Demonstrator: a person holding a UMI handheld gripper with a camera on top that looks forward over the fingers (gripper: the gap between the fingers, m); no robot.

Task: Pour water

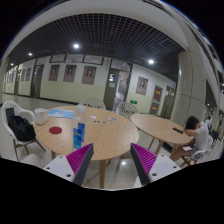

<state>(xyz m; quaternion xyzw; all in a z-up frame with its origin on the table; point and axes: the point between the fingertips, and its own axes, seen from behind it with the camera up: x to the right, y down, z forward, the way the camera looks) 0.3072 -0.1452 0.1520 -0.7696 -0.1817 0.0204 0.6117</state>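
My gripper (pixel 112 160) is open and empty, its two magenta-padded fingers (pixel 82 158) spread wide with nothing between them. It is held well back from a round wooden table (pixel 105 128) that stands beyond the fingers. On that table's left part stands a clear plastic bottle (pixel 77 135) with a blue label and pink band, near the table's near edge. A small clear cup-like object (pixel 82 110) stands farther back on the table. Flat blue (pixel 62 113) and red (pixel 55 128) items lie on the left of the tabletop.
A second round wooden table (pixel 160 126) stands to the right, with a person (pixel 193 135) seated at it. A white chair with a dark bag (pixel 20 126) is at the left. Bare floor (pixel 112 168) lies between me and the tables.
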